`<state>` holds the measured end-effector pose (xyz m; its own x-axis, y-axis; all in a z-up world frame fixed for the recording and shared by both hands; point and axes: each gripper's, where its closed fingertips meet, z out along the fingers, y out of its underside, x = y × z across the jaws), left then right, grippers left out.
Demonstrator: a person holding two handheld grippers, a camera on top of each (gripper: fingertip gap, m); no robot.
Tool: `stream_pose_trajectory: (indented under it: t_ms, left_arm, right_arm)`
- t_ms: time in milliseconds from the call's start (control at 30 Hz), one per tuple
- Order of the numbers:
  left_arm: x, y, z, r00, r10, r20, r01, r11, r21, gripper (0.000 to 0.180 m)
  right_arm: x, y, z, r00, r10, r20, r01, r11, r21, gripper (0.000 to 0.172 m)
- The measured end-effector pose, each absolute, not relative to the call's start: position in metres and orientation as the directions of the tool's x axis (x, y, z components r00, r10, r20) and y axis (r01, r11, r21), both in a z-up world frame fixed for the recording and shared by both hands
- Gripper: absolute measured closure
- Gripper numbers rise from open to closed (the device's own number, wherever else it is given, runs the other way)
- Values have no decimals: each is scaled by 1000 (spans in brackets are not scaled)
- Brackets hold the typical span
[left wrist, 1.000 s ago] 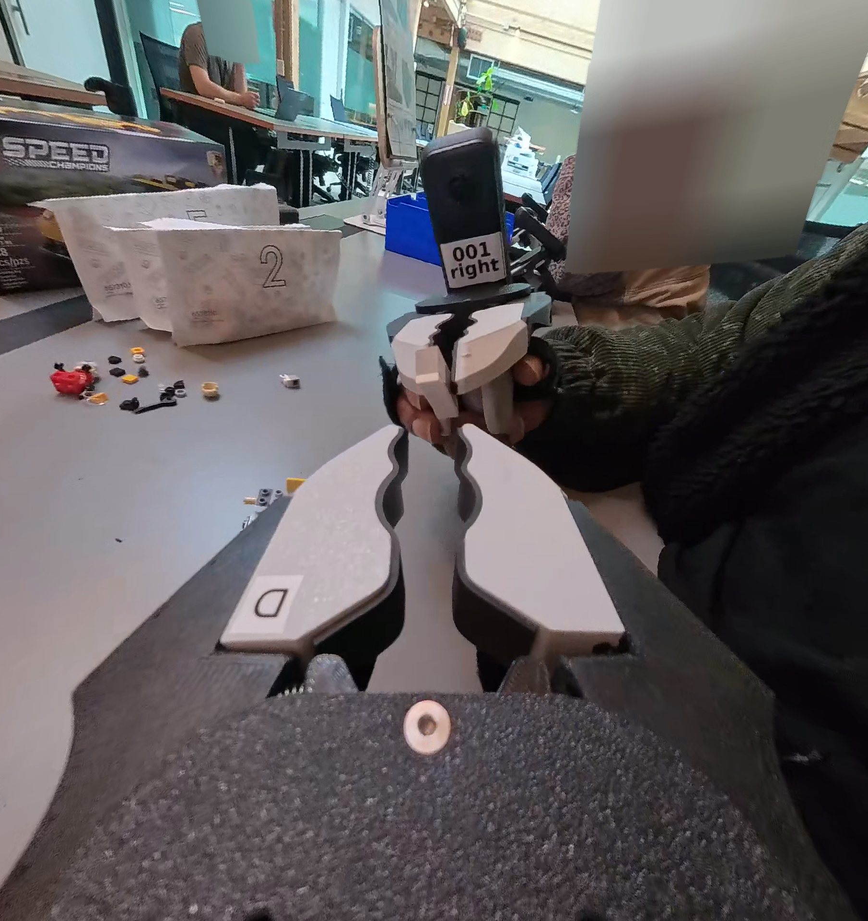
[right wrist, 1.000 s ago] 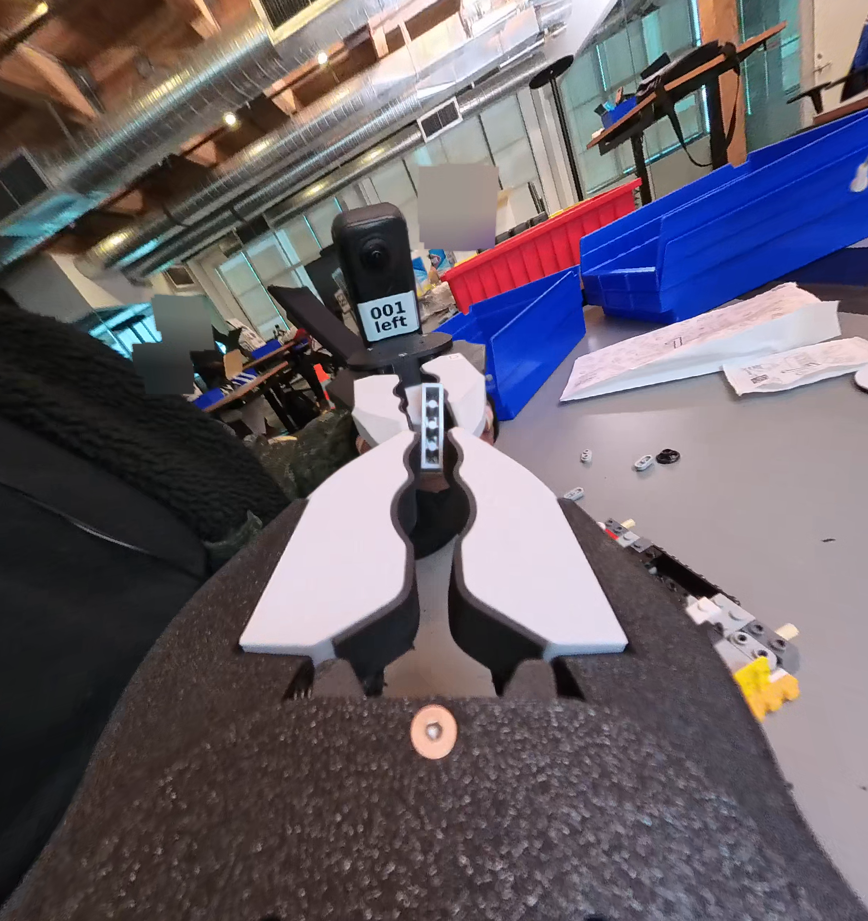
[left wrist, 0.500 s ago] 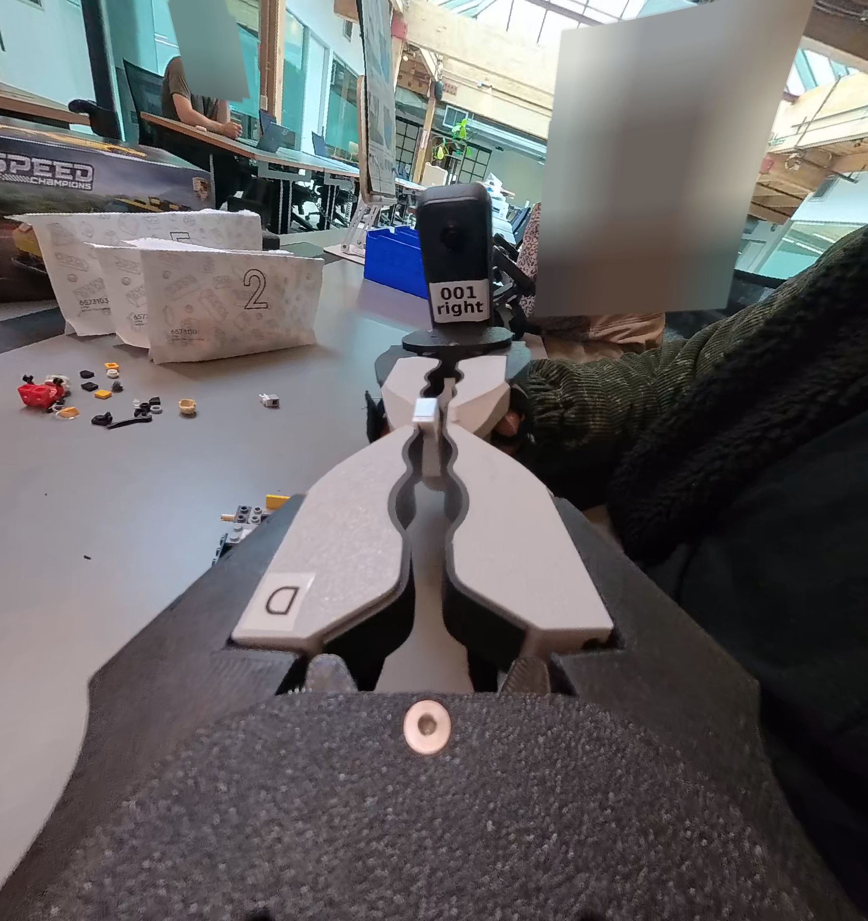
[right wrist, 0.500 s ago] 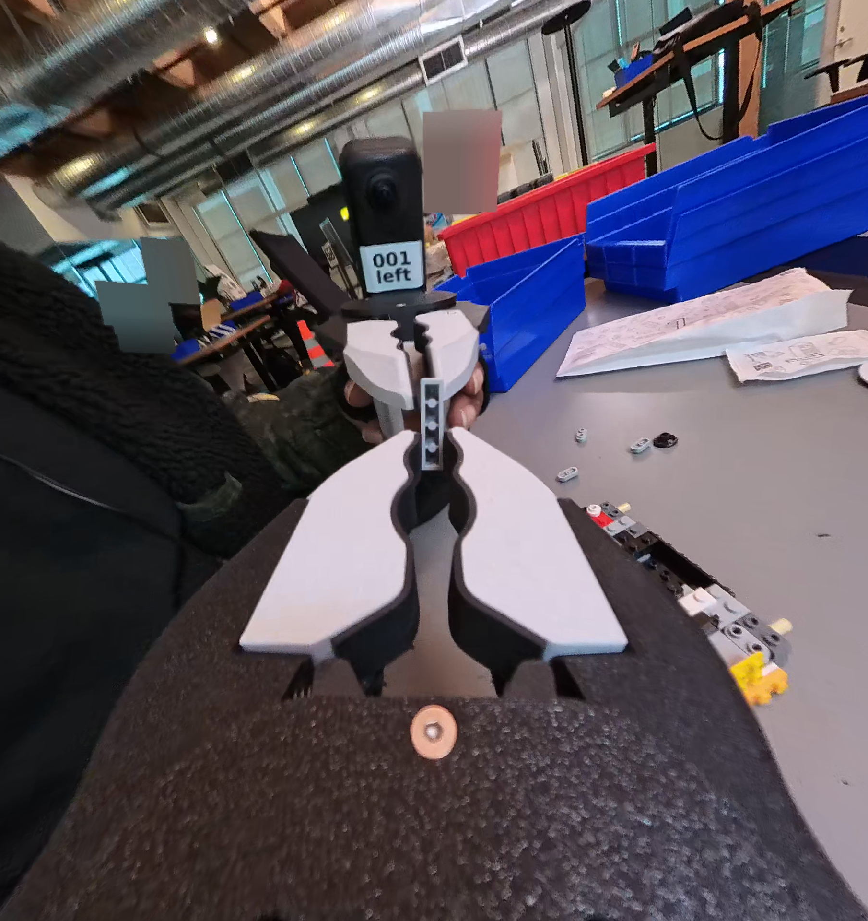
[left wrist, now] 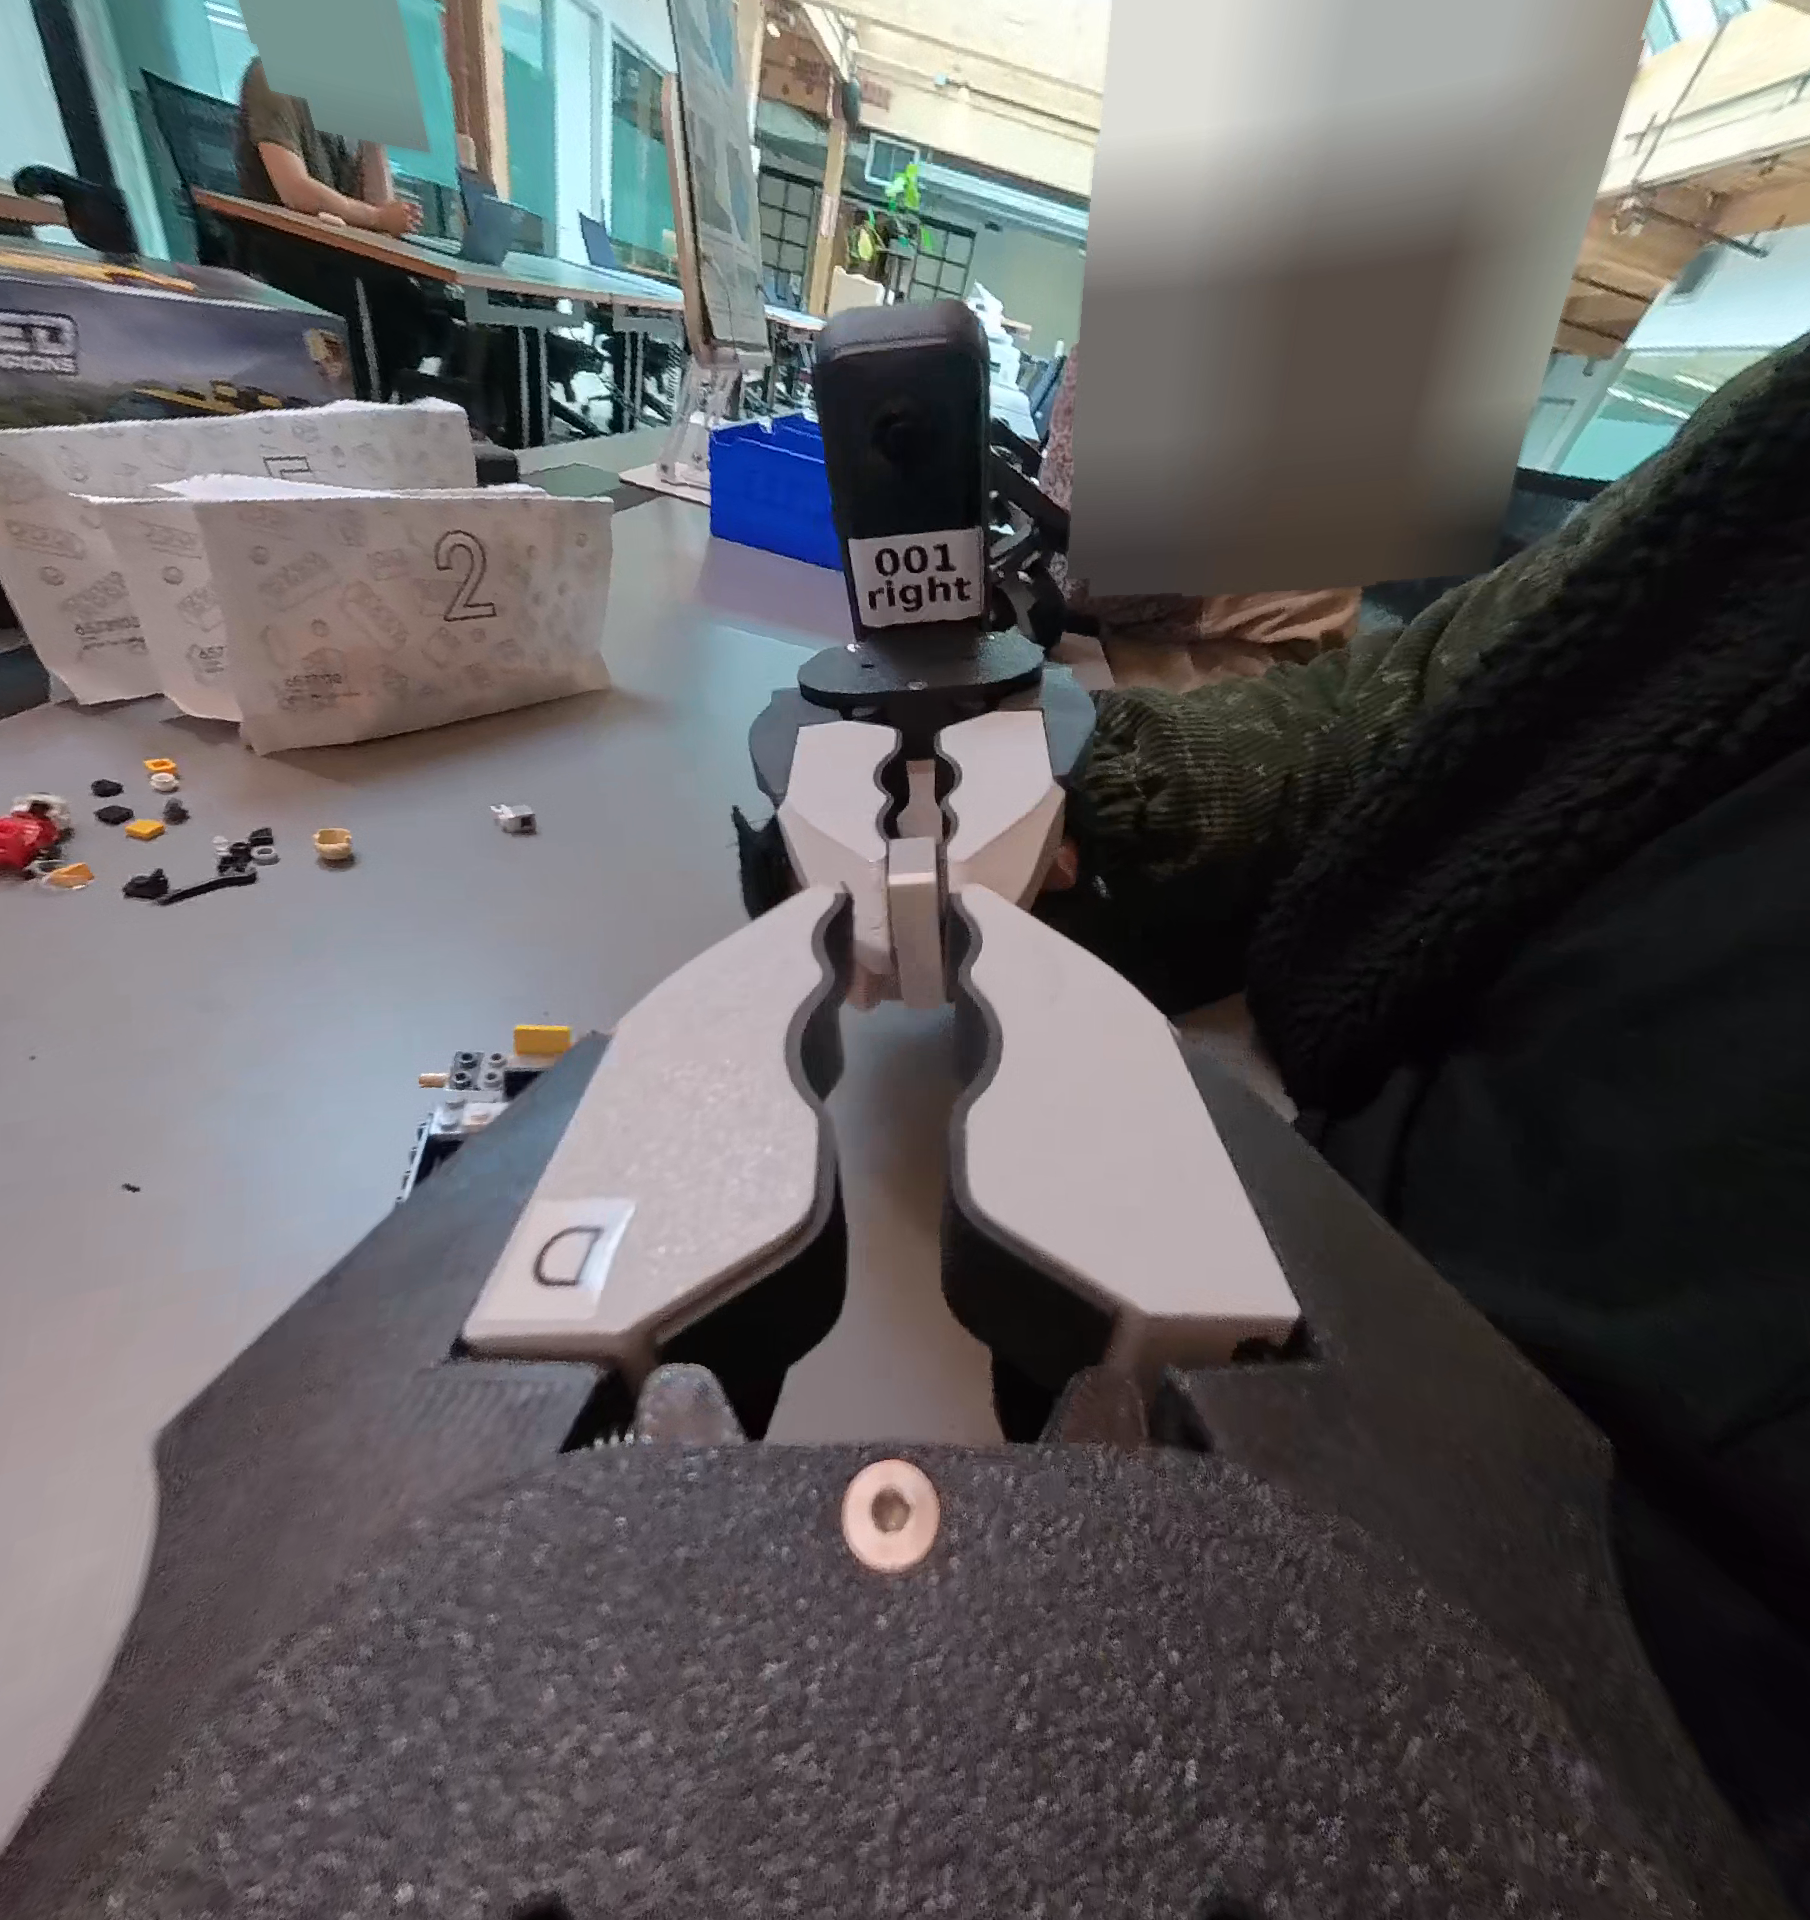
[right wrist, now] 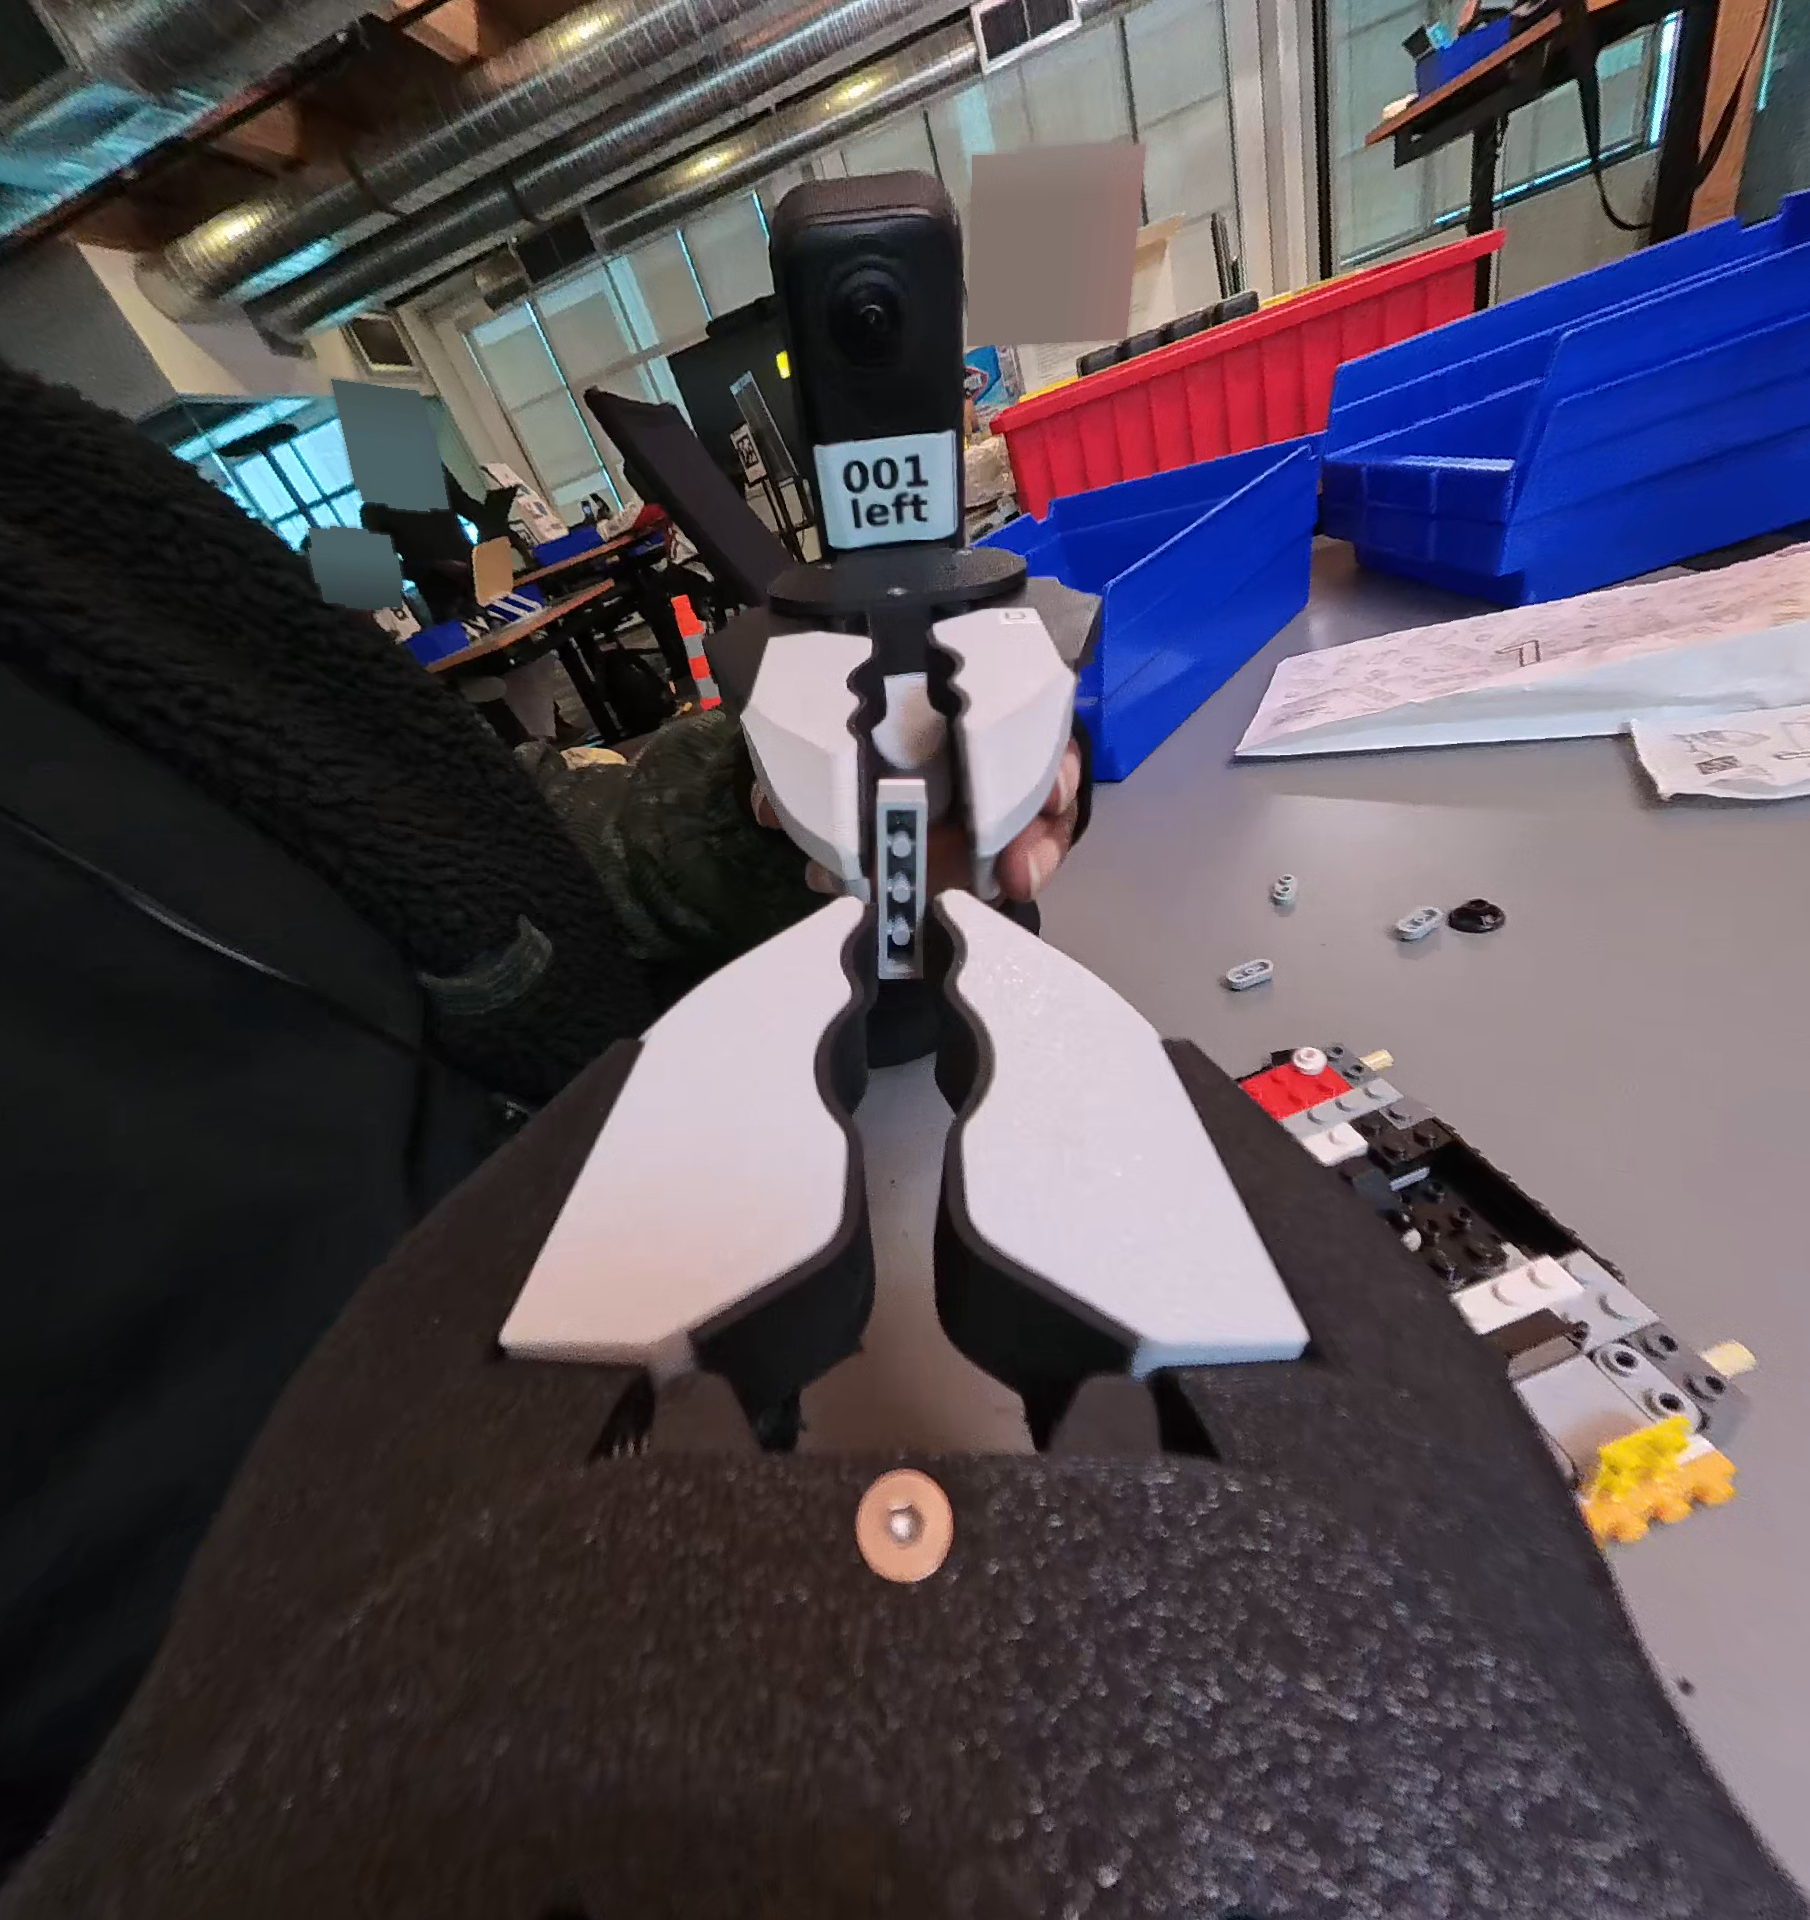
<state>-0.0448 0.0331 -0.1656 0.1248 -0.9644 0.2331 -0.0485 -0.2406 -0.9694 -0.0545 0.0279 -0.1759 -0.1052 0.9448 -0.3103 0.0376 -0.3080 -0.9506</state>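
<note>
A light grey studded plate is pinched at the tips of the right tongs, long axis upright, studs turned back toward the right wrist camera, held above the grey worktop. The left tongs are spread around its far side, apparently without pressing. A partly built brick model lies on the worktop just right of the right tongs.

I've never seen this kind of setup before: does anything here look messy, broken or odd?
Nothing looks broken. Small loose bricks lie scattered on the grey table. The right gripper pinches a light grey plate in mid-air, close to the left gripper.
</note>
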Motion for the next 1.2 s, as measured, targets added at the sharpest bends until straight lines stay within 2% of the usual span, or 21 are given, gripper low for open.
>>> stream_pose_trajectory:
  t_ms: [67,233,333,400,500,933,1200]
  left_arm:
    - [-43,29,-167,112,-968,225,-69,-233,-970,173]
    - [-43,28,-169,107,-965,239,-87,-249,-965,173]
    - [-41,25,-170,98,-968,229,-105,-239,-965,173]
    - [-39,21,-169,71,-968,241,-102,-247,-964,173]
    - [-40,20,-168,65,-969,238,-101,-244,-964,173]
    - [-44,19,-172,82,-979,186,-174,-198,-965,172]
    - [-44,13,-170,60,-981,183,-188,-191,-963,172]
  right_arm:
    - [-55,27,-178,-103,947,-304,48,-300,-953,164]
    - [-54,26,-178,-106,951,-290,64,-284,-957,164]
    - [-54,22,-177,-109,967,-231,83,-223,-971,157]
    - [-55,19,-179,-102,976,-192,103,-182,-978,164]
    - [-55,19,-179,-84,987,-135,113,-126,-986,163]
    - [-54,18,-180,-131,961,-243,117,-229,-966,164]
    - [-51,13,-174,-176,953,-248,96,-234,-968,164]
